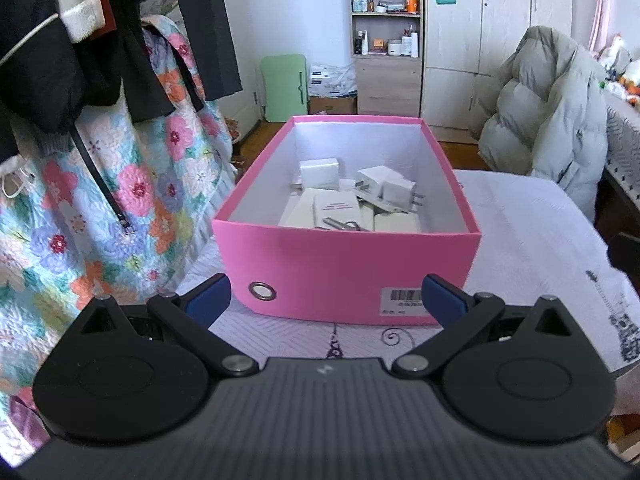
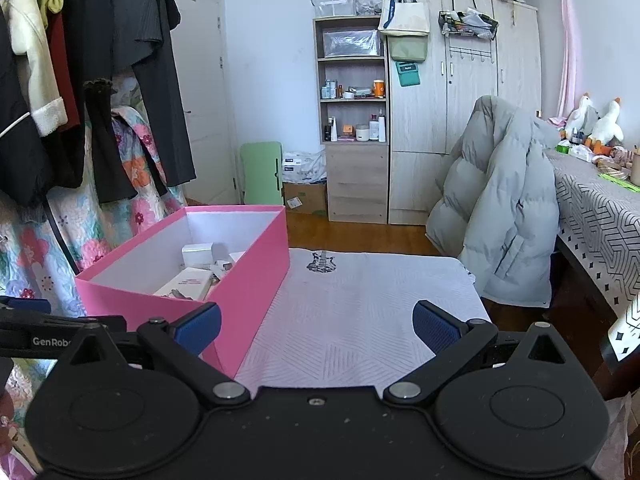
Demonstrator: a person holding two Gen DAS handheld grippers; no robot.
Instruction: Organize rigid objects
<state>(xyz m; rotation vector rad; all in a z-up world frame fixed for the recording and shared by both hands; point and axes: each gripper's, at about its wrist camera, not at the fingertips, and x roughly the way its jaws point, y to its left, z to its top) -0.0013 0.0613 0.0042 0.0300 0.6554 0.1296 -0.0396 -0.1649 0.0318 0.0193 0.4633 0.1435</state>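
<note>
A pink box (image 1: 344,268) with a white inside stands on a white quilted cloth (image 1: 532,240). It holds several white plug adapters (image 1: 320,173), flat white packets (image 1: 337,210) and a small metal piece (image 1: 344,225). My left gripper (image 1: 326,300) is open and empty, just in front of the box's near wall. In the right wrist view the pink box (image 2: 248,276) is at the left. My right gripper (image 2: 316,326) is open and empty, over the cloth (image 2: 360,300) beside the box's right wall.
Hanging clothes and a floral quilt (image 1: 120,184) are at the left. A grey puffer jacket (image 2: 504,216) hangs over a chair at the right, next to a table with a patterned cloth (image 2: 600,208). A shelf unit (image 2: 354,120) and wardrobe stand at the back.
</note>
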